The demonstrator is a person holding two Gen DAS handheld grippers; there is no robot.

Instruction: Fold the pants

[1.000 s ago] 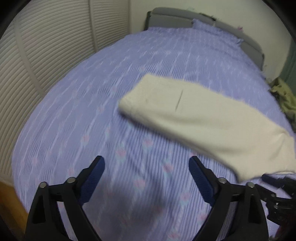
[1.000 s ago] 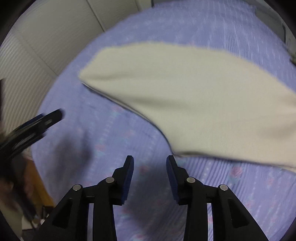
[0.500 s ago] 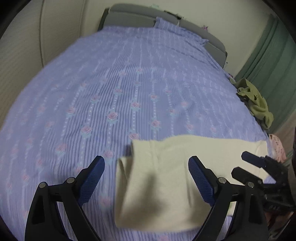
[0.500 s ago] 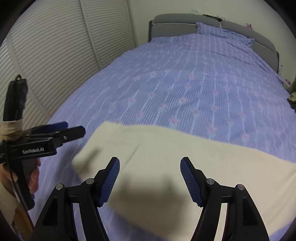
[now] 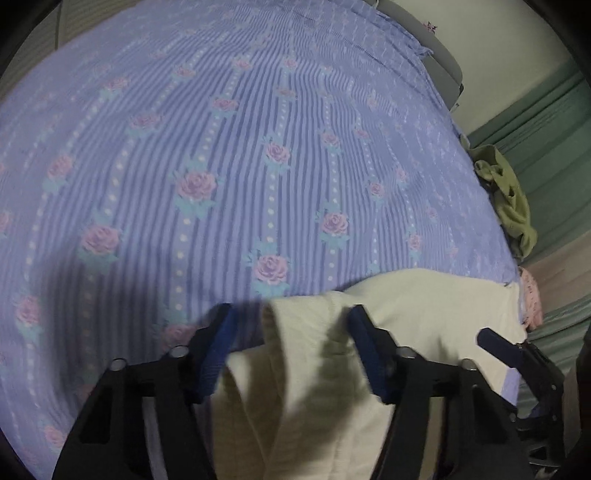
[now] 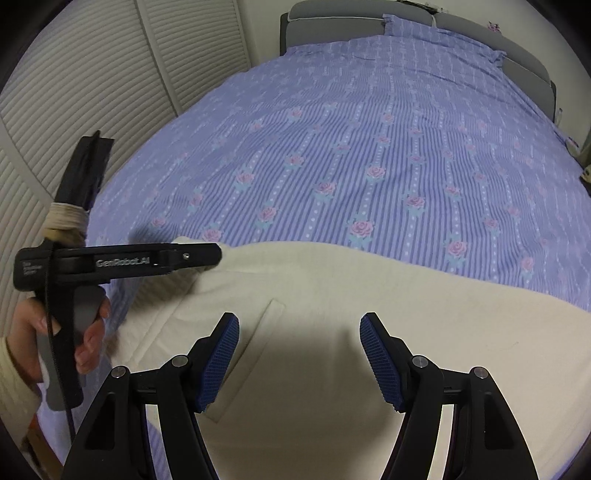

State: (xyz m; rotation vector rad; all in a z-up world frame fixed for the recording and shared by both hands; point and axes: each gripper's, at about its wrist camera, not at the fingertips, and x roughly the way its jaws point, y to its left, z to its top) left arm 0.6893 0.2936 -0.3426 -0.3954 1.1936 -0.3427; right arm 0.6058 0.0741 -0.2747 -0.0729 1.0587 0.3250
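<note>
Cream pants (image 6: 332, 314) lie flat across the near part of the bed, with a pocket seam showing. In the left wrist view the pants' end (image 5: 306, 369) is bunched up between my open fingers. My left gripper (image 5: 291, 332) is open, its jaws on either side of that raised fold. It also shows in the right wrist view (image 6: 207, 254), at the pants' left corner. My right gripper (image 6: 299, 332) is open and empty, low over the middle of the pants; its fingertips show in the left wrist view (image 5: 495, 343).
The bed (image 6: 369, 147) has a purple striped cover with roses. A grey headboard (image 6: 332, 14) stands at the far end. White slatted doors (image 6: 92, 92) run along the left. An olive garment (image 5: 509, 199) and green curtains (image 5: 546, 140) are at the right.
Both grippers have dropped closer to the pants. My left gripper has narrowed around the pants' end, which now stands bunched between its jaws. My right gripper has opened wider.
</note>
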